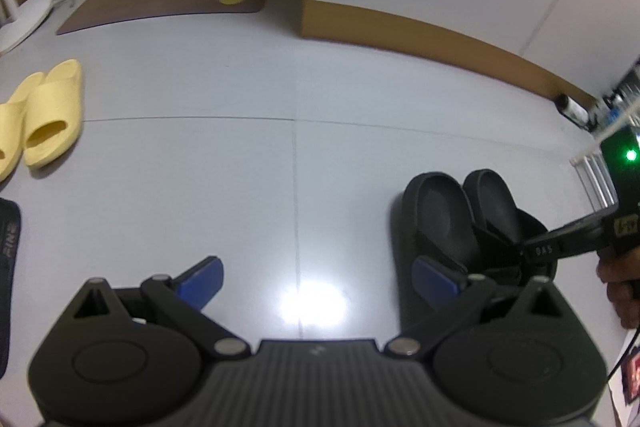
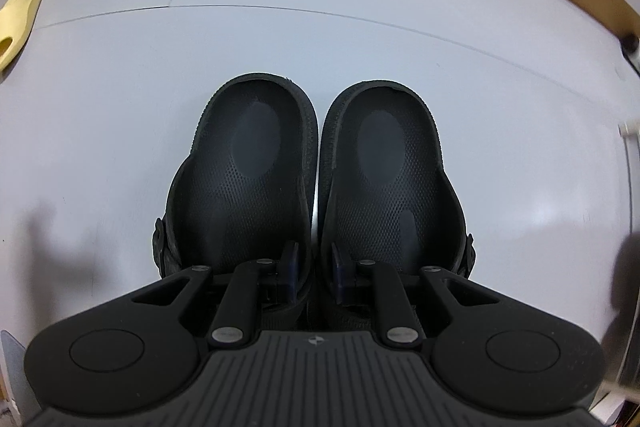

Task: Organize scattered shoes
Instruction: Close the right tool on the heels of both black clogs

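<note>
Right gripper [image 2: 314, 267] pinching both black sandals [image 2: 316, 167] by their inner sides; left gripper [image 1: 316, 277] wide open, empty. Keep squeezing tight, carry level, set down softly

Matt black sandals [image 2: 316, 167] (perforated insoles), glossy floor [image 1: 240, 167]
</note>
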{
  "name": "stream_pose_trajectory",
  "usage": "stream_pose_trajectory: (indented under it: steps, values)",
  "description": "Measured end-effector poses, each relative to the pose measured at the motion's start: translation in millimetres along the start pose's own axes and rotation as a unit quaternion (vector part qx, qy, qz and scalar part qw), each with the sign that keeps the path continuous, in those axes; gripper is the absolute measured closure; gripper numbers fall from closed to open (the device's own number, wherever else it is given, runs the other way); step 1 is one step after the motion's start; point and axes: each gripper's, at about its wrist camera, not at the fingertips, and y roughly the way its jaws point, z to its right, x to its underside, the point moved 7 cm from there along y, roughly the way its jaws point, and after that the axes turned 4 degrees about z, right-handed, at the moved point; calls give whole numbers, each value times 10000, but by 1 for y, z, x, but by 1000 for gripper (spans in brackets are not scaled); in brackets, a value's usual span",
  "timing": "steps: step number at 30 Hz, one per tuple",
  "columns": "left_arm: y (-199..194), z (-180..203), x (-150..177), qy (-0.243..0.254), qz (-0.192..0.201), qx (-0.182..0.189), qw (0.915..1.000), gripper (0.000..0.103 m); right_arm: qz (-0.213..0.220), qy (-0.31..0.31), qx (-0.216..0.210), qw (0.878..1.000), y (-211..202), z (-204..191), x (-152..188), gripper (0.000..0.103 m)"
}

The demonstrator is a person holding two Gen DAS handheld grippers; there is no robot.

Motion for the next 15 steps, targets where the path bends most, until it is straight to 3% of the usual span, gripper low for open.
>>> stream_pose_trajectory:
  steps: [6, 13, 14, 15]
  values:
    - [11, 8, 6, 153, -97, 187, 9997, 1, -95, 215, 116, 9997, -6, 21, 21, 85]
    - [21, 1, 5, 141, -132, 288, 9994, 1, 6, 589, 253, 9979, -1, 11, 14, 86]
    - [24, -1, 5, 135, -142, 299, 9994, 1, 20, 650, 276, 9975, -3, 9, 12, 94]
    - [26, -4, 5, 128, -152, 309, 9993, 1, 1, 695, 263, 9972, -6, 5, 13, 96]
